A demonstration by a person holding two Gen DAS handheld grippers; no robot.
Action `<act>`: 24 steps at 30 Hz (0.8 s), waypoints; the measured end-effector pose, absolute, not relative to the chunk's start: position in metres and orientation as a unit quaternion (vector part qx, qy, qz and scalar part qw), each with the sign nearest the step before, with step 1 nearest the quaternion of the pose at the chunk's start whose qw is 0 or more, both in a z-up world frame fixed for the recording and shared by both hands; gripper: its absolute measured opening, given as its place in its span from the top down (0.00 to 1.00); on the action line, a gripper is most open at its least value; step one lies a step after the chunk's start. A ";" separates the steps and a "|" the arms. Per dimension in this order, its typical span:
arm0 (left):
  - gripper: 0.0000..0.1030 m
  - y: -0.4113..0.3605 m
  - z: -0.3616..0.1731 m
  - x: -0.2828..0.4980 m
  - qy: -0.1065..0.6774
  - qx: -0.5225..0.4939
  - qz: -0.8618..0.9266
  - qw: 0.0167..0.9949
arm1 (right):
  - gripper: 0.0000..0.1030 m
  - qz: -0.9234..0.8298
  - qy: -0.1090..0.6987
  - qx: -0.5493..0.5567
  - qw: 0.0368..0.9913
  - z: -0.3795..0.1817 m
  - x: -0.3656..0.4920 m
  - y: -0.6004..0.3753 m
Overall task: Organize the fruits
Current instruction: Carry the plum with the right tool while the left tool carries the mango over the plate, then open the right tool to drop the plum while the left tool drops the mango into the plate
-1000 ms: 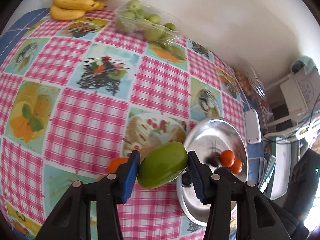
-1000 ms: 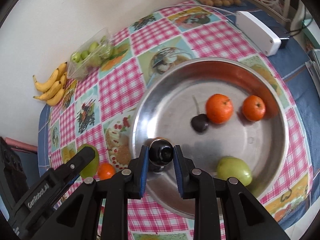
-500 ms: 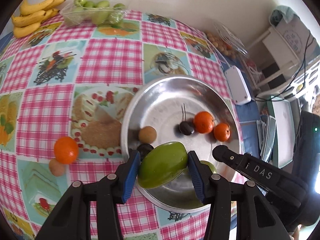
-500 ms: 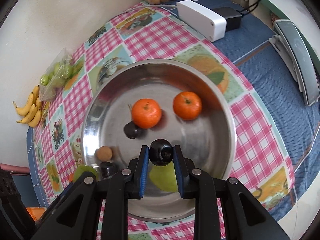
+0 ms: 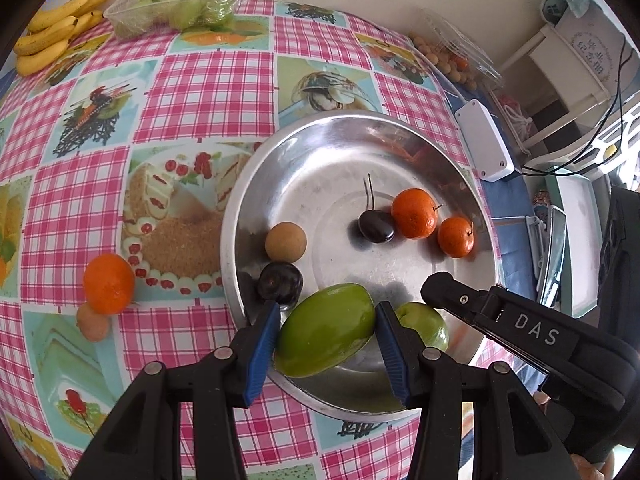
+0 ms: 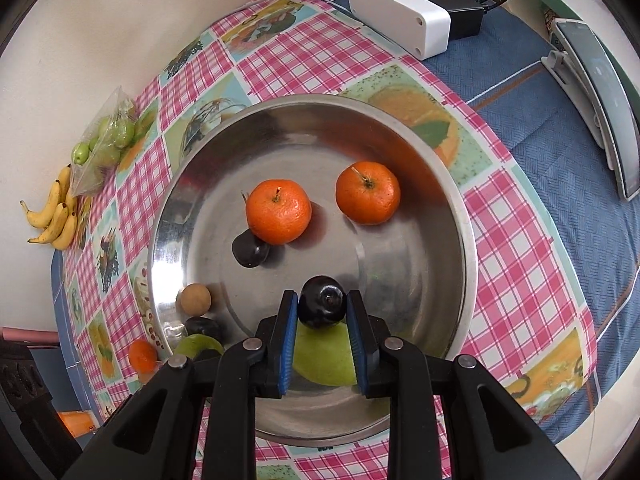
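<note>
My left gripper [image 5: 326, 320] is shut on a green mango [image 5: 326, 330] and holds it over the near rim of the steel tray [image 5: 320, 136]. My right gripper [image 6: 322, 312] is shut on a dark plum [image 6: 322, 307] above the tray [image 6: 440, 184], over a green apple [image 6: 326, 354]. In the tray lie two tangerines [image 5: 414, 213] [image 5: 456, 237], a dark cherry with a stem [image 5: 375, 225], a tan round fruit [image 5: 286, 241], another dark plum [image 5: 279, 282] and the green apple [image 5: 424, 324]. A tangerine [image 5: 108, 283] and a small tan fruit [image 5: 93, 322] lie on the cloth left of the tray.
Bananas [image 5: 56, 36] and a clear box of green fruits [image 5: 180, 4] sit at the far left. A box of small tan fruits [image 5: 452, 60] and a white adapter [image 5: 486, 140] lie at the far right. The right gripper's arm [image 5: 520, 328] crosses beside the tray.
Both grippers kept moving over the tray with their fruits held. The left gripper came in from the cloth; the right moved further right across the tray.
</note>
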State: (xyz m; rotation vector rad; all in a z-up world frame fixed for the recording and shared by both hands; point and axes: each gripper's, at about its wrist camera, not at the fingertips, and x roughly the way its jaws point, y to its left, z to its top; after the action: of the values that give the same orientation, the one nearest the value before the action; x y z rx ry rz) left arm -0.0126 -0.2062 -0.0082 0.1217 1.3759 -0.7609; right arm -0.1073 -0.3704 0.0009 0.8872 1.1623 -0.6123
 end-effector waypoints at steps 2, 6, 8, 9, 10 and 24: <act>0.50 -0.207 -0.009 -0.013 0.619 0.056 -0.341 0.705 | 0.74 -0.276 0.522 0.399 0.702 0.001 -0.107 -0.370; 0.49 -0.207 -0.010 -0.013 0.620 0.057 -0.341 0.704 | 0.74 -0.276 0.521 0.401 0.701 0.002 -0.107 -0.371; 0.49 -0.207 -0.008 -0.014 0.618 0.057 -0.345 0.704 | 0.74 -0.277 0.523 0.401 0.699 0.002 -0.108 -0.371; 0.49 -0.208 -0.008 -0.014 0.617 0.058 -0.345 0.705 | 0.74 -0.278 0.525 0.399 0.699 0.002 -0.107 -0.372; 0.49 -0.209 -0.007 -0.015 0.616 0.059 -0.345 0.706 | 0.74 -0.279 0.526 0.398 0.698 0.002 -0.107 -0.372; 0.28 -0.183 0.017 0.008 0.596 0.047 -0.308 0.740 | 0.32 -0.266 0.519 0.383 0.717 0.011 -0.099 -0.363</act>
State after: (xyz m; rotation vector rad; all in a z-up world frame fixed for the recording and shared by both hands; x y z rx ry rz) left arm 0.0082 -0.1833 0.0165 0.1033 1.3086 -0.6757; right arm -0.0990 -0.3635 0.0105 0.8478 1.1482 -0.5877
